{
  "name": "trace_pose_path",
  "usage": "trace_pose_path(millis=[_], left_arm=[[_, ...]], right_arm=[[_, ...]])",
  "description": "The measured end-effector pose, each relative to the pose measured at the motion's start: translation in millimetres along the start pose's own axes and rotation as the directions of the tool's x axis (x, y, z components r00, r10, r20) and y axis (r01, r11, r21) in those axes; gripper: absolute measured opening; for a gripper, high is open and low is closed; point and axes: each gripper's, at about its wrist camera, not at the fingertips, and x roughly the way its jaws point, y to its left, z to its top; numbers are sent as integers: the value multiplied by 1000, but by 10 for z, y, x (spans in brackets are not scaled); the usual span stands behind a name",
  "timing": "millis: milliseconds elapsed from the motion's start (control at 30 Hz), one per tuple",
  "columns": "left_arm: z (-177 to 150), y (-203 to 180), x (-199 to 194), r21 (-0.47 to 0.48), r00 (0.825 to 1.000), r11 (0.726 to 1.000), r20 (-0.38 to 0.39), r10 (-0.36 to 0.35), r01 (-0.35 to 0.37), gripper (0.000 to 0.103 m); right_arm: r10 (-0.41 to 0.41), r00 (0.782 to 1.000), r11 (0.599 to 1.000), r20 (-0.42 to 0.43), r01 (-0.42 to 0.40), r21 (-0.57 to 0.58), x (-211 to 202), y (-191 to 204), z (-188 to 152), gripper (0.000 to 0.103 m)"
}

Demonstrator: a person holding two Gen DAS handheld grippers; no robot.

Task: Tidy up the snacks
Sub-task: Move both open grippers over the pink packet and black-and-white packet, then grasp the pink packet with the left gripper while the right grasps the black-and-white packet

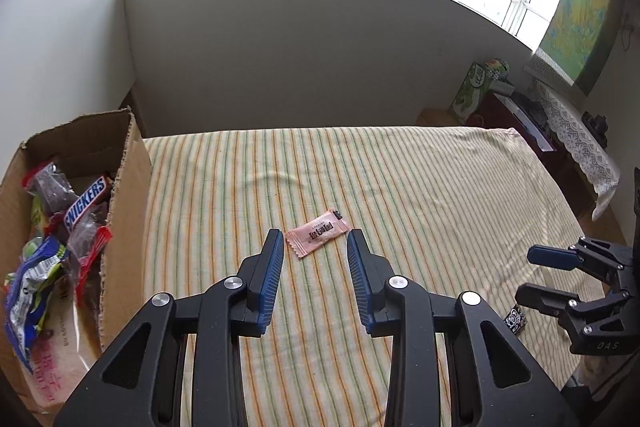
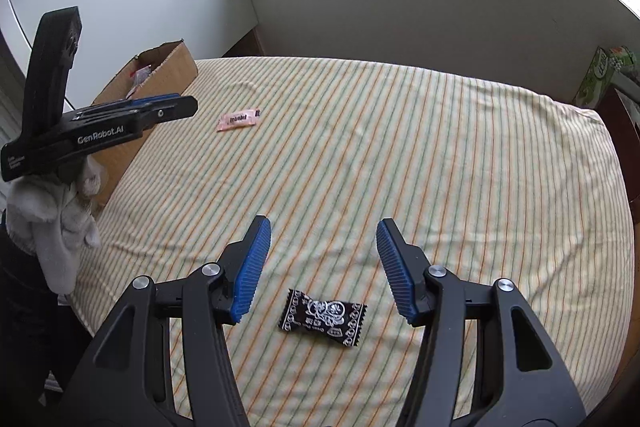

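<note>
Both grippers gape empty over the striped cloth [image 2: 400, 147], left gripper [image 1: 316, 243] by a pink sweet [image 1: 318, 233], right gripper [image 2: 322, 231] above a black sweet [image 2: 322, 317]

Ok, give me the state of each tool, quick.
Left tool: open, empty, pink candy just beyond its tips.
Right tool: open, empty, over the black candy.
</note>
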Motion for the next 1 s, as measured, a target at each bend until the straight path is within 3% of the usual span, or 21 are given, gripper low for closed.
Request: trace_pose_path(millis=[300,500,600,700,867,1000], left_arm=[[161,2,450,-54,998,998,-66,-16,12,31],[168,-26,656,-59,992,998,-118,-38,31,31],[110,-109,634,-14,992,999,-123,-31,29,31],[32,-183,592,19,991,999,-129,-26,29,31],[-65,-363,577,95,992,995,-118,40,-29,31],[-60,-378,598,99,992,994,-111,63,-52,31]], right_arm=[[64,998,998,-10,-63,15,-49,-160,-231,58],[136,991,991,-19,-136,14,105,-166,-105,58],[188,981,982,-54,-187,26,228,-162,-73,58],[166,983,986,-81,-165,25,283,-169,-116,58],[139,987,990,-85,-141,-28,172,-121,-283,58],[115,989,989,-89,-122,-78,135,-29,-387,56]])
